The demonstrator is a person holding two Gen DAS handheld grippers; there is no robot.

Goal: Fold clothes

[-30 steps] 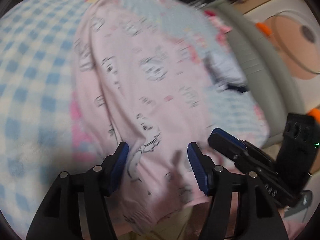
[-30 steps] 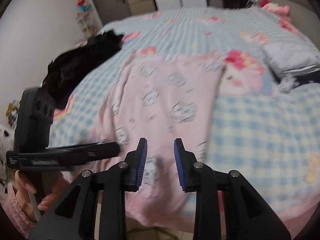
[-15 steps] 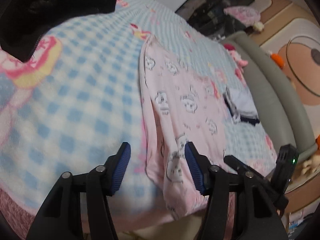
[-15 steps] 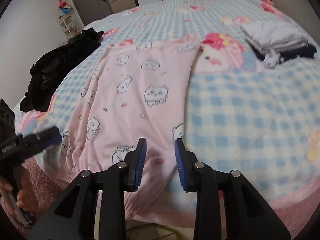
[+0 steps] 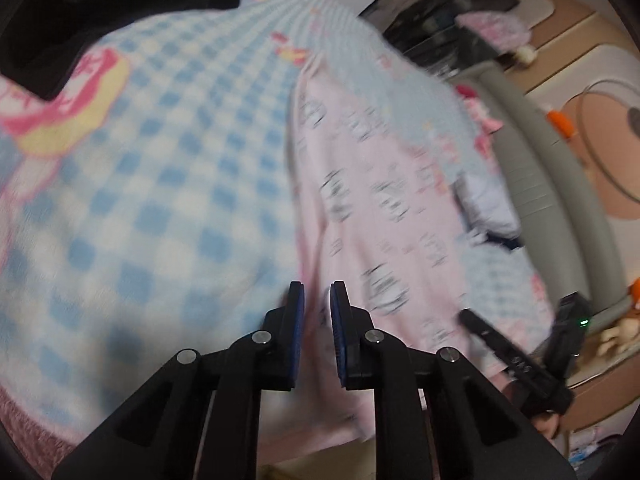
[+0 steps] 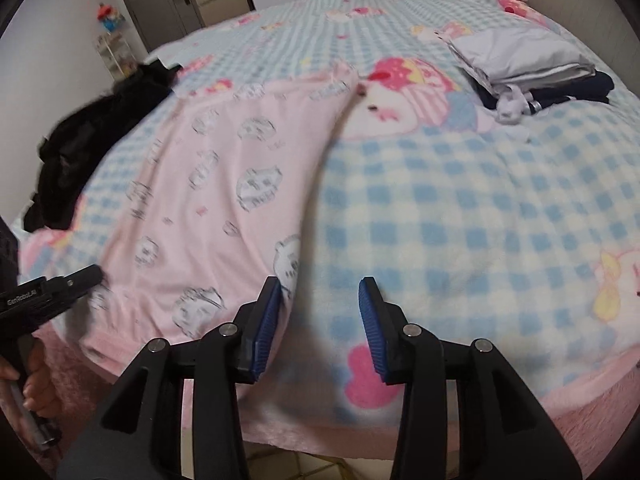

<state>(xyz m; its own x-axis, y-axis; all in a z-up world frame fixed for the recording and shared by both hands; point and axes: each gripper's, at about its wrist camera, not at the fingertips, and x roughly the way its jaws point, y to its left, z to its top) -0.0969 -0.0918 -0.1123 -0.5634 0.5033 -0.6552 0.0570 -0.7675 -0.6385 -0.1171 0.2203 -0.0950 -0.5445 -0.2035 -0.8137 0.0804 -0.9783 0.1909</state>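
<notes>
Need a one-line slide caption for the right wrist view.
Right gripper open at the edge of a pink printed garment spread on a blue checked blanket.

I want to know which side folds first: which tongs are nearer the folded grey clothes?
Right. The right tongs hover open over the blanket, next to the pink garment, nearer the folded grey clothes. The left tongs are at the garment's far edge.

checked bed blanket (image 6: 460,200) w/ pink garment (image 6: 224,200), black clothes (image 6: 92,140), folded pile (image 6: 524,64).
</notes>
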